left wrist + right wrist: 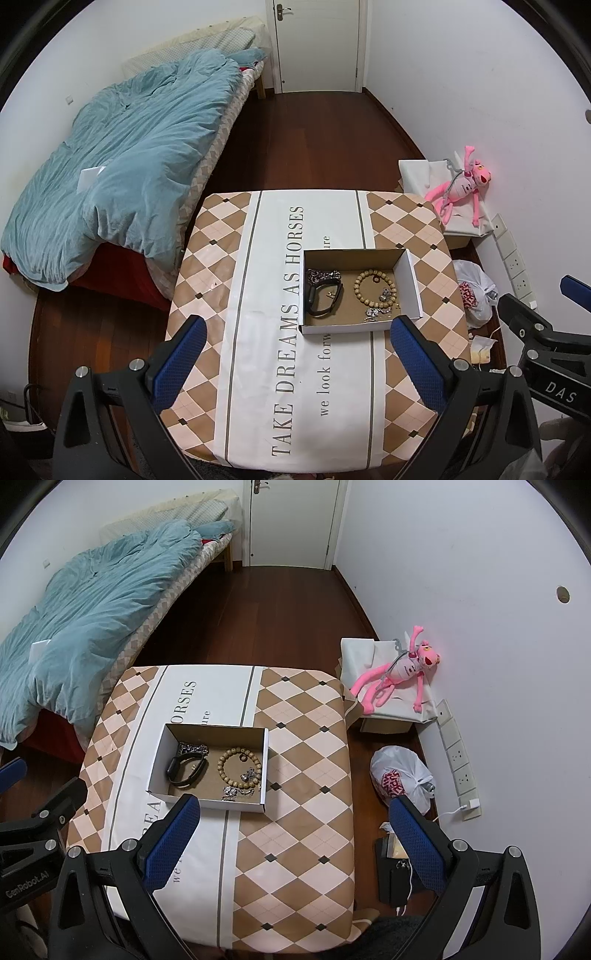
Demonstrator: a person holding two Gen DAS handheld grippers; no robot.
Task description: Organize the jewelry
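A shallow white cardboard box (410,275) (157,760) sits on the table. Inside lie a black watch band (325,295) (184,770), a dark patterned band (323,275) (192,747), a wooden bead bracelet (373,288) (238,768) and small silver pieces (376,312) (236,792). My left gripper (297,336) is open and empty, above the table in front of the box. My right gripper (295,816) is open and empty, near the box's front right; it also shows at the right of the left wrist view (546,328).
The table (207,258) (306,738) has a checked cloth with printed text. A bed with a teal duvet (122,162) is on the left. A pink plush toy (395,675), a plastic bag (402,779) and wall sockets (458,753) are on the right.
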